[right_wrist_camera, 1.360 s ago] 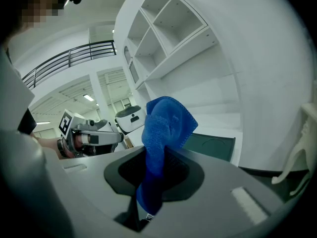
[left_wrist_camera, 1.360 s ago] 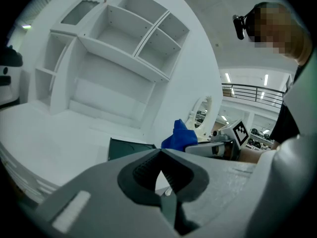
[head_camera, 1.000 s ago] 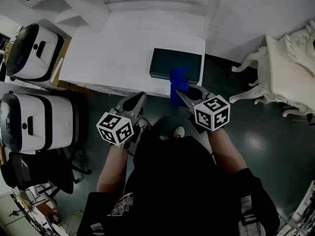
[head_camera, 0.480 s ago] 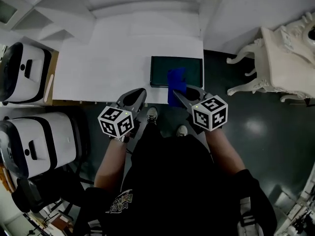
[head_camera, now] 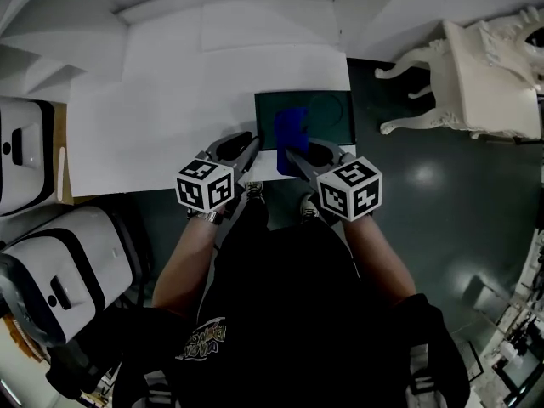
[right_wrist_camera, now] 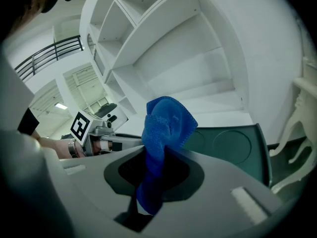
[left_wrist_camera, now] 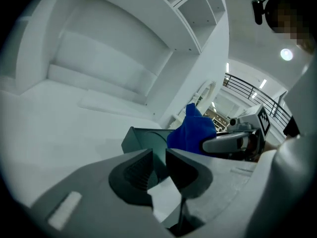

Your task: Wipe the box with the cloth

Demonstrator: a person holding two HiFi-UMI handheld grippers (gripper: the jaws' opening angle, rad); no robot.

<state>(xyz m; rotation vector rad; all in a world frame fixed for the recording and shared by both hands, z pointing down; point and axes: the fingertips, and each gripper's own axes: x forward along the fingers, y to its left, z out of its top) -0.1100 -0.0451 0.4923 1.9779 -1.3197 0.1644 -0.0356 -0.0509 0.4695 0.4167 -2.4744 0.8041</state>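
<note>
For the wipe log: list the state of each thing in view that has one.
right gripper: shut on the cloth.
left gripper: jaws slightly apart, nothing between them.
cloth: bunched, sticking up out of the right jaws, over the box.
box: closed, lying flat at the near edge of the table.

The counter (head_camera: pixel 153 117) is wide and bare to the left of the box (head_camera: pixel 327 113). The cloth (head_camera: pixel 291 126) covers the box's left part, and its right part is free. The left gripper (head_camera: pixel 246 150) crowds the box's near left corner. A white table (head_camera: pixel 484 83) stands well off to the right.
</note>
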